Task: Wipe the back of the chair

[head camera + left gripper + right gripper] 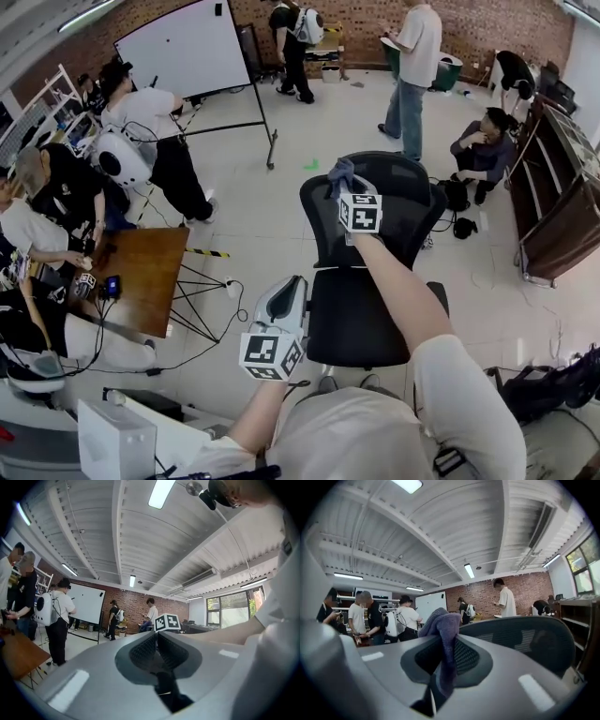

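The chair (398, 211) is black all over, its back a fine black mesh. The cloth (339, 174) at the top of that back is a dusky blue-purple. The left gripper (296, 286) and the right gripper (347, 187) are pale grey, each with a white cube (360, 212) printed in black square markers. The floor (281, 197) is pale cream-grey, with a small green mark (310, 165) and a yellow-and-black striped strip (206, 252). The worktop (145, 272) at the left is warm brown wood. The far wall (487, 23) is red-brown brick, and the whiteboard (183, 47) is white with a dark frame.

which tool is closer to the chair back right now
Right. The right tool, gripping the purple cloth, is at the top left edge of the chair back; the left tool hangs lower, left of the seat.
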A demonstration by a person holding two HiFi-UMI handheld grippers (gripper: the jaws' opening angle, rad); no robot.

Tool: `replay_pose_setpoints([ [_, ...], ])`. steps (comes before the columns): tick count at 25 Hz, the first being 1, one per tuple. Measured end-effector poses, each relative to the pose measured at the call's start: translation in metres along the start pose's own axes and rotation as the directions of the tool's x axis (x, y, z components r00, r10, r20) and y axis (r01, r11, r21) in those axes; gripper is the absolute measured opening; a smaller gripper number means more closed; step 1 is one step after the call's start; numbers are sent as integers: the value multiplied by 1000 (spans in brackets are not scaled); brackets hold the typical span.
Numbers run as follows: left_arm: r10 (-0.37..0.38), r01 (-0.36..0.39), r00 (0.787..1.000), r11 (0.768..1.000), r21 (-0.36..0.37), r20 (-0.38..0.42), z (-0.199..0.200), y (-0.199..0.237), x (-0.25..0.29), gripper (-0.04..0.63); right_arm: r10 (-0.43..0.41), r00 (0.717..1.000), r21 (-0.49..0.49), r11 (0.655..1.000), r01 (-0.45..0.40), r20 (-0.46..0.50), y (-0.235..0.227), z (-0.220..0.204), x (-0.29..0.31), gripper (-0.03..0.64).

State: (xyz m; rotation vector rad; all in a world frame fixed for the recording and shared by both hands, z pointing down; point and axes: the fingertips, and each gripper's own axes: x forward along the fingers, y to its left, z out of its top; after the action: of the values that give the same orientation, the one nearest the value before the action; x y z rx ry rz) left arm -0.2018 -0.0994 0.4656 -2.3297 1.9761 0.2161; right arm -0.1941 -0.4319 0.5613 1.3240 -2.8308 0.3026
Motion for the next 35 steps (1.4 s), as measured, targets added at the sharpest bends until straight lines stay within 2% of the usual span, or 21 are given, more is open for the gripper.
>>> replay_pose_setpoints([
  [2,20,-20,1000,1000,1,-2,-2,0,1,83,-30,999,-4,1000,30,-32,-14,-11,18,48],
  [5,39,-39,999,999,2,-4,-5,5,3,83,-48,999,-6,999,48,-24,-34,-5,19,48],
  [8,26,-26,1000,1000,-4,-8,-7,9,6,83,-88,996,-21,996,87,-20,-57,3,8,48],
  [15,-111,111,994,994,-4,-4,-9,-10,24,83,-277,961,-38,960,277,-12,-145,4,-54,48],
  [20,-204,204,979,979,-2,1,-7,-37,24,83,-319,948,-42,947,317,-23,-160,-3,-89,48],
  [23,-216,216,976,976,-3,2,-7,-45,28,83,-300,954,-20,954,300,-3,-152,-3,-90,48],
  [25,-202,202,979,979,0,4,-7,-47,28,83,-251,968,-11,968,251,15,-129,-3,-87,48],
  [28,-169,169,986,986,8,0,-8,-47,28,83,-105,994,-62,992,107,32,-62,-14,-64,48],
  [31,-119,120,993,993,15,-12,-9,-45,32,83,32,999,-96,995,-31,9,-4,-40,-25,48],
  [33,-77,77,997,997,17,-22,-9,-44,37,83,52,998,-99,994,-54,-24,1,-63,3,48],
  [35,-32,33,999,999,22,-38,-11,-41,42,83,36,999,-82,996,-39,-41,-14,-78,24,48],
])
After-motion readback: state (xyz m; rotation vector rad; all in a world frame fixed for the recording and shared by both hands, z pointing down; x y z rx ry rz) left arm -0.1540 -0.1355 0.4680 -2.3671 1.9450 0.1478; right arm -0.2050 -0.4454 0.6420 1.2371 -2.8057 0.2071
